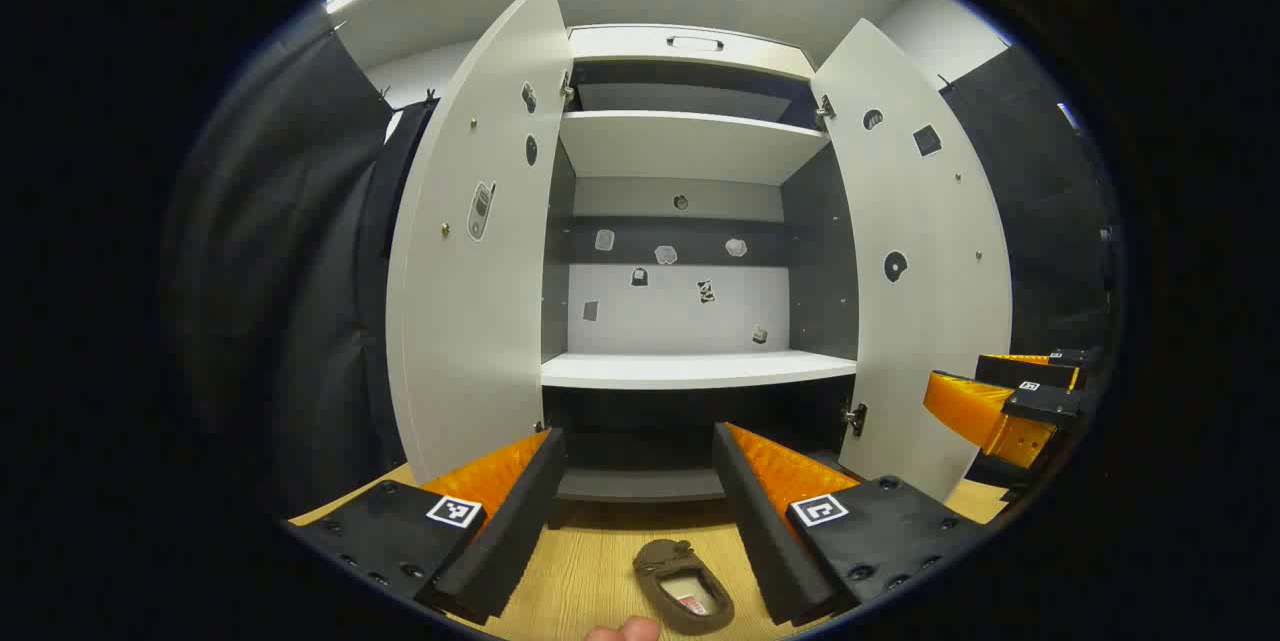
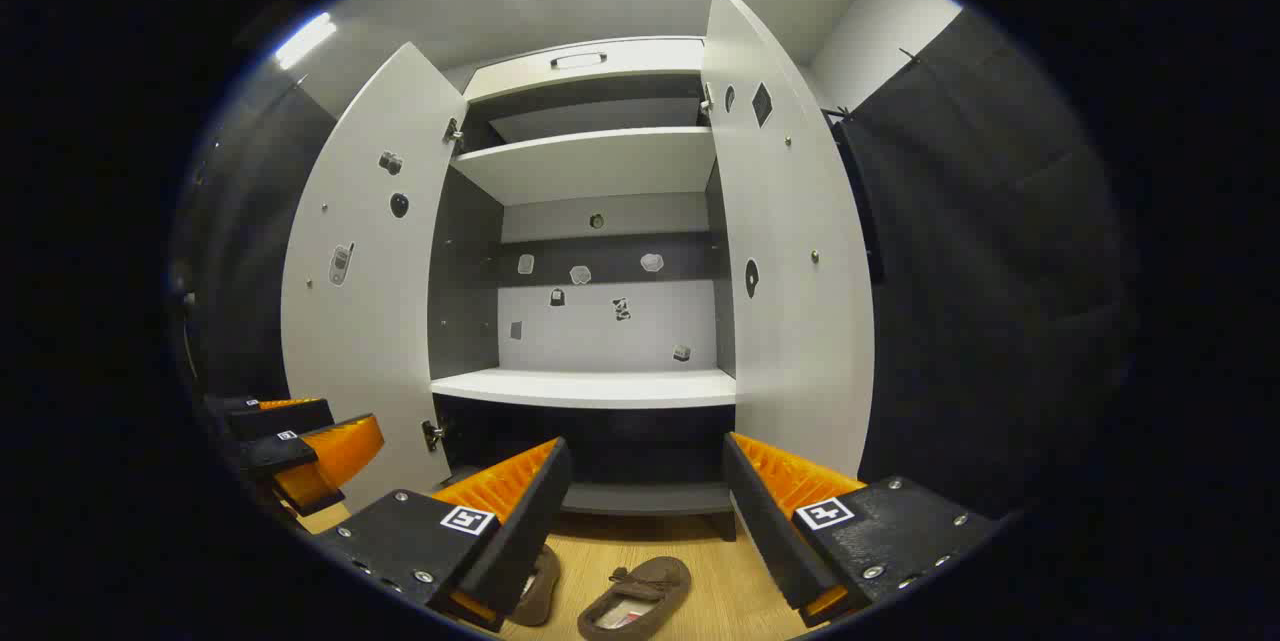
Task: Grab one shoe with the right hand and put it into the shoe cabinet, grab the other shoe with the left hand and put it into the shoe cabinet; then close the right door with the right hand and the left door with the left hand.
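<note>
Both grippers' fingers (image 1: pixel 505 511) wide apart, empty-handed.

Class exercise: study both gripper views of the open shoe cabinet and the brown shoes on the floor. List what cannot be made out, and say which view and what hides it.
1. Right gripper view: the second shoe is mostly hidden behind a finger of the right hand-held gripper.
2. Left gripper view: the brown shoe's near end is cut off by the picture's bottom edge.
3. Both views: the stickers on the cabinet's back wall are too small to identify.
</note>
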Motion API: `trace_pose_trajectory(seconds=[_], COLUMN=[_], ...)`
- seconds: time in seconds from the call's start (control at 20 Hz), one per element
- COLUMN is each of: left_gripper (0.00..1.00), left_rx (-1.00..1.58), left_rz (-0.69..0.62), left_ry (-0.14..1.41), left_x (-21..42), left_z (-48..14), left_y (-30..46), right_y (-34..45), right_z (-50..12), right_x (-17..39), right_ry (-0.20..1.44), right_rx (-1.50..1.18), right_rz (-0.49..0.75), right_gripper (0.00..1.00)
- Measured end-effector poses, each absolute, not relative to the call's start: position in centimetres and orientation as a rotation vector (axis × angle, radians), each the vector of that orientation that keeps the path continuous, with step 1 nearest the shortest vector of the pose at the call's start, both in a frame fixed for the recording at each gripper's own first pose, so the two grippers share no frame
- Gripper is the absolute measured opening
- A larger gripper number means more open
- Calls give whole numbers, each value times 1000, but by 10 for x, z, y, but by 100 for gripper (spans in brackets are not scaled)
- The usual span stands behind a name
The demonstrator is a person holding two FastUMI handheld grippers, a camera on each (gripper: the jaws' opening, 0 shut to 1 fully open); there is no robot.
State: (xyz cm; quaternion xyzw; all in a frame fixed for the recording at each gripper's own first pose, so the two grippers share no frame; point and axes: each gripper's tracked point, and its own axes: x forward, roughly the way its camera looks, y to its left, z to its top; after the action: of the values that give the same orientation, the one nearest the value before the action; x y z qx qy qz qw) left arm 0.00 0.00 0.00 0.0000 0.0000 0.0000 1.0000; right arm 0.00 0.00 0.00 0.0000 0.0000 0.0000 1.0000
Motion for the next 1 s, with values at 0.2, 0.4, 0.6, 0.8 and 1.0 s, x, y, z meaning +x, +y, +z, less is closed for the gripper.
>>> trace_pose_trajectory(seconds=[0.2, 0.4, 0.6, 0.8, 1.0], left_gripper=[96, 96, 96, 96, 96], left_rx=[2, 0, -7, -7, -3], left_rz=[-1, -2, -4, -5, -4], left_ry=[-1, -3, -3, -7, -13], left_x=[0, -1, -3, -5, -8], left_z=[1, 2, 4, 7, 9], left_y=[0, 0, 1, 2, 4], right_y=[-2, -1, 1, -2, -2], right_z=[0, 1, 4, 6, 8], right_x=[0, -1, -5, -8, -11], right_ry=[0, -3, -9, -13, -18], right_rx=[4, 12, 15, 19, 28], right_rz=[-9, -16, -17, -29, -35], right_gripper=[94, 94, 93, 94, 93])
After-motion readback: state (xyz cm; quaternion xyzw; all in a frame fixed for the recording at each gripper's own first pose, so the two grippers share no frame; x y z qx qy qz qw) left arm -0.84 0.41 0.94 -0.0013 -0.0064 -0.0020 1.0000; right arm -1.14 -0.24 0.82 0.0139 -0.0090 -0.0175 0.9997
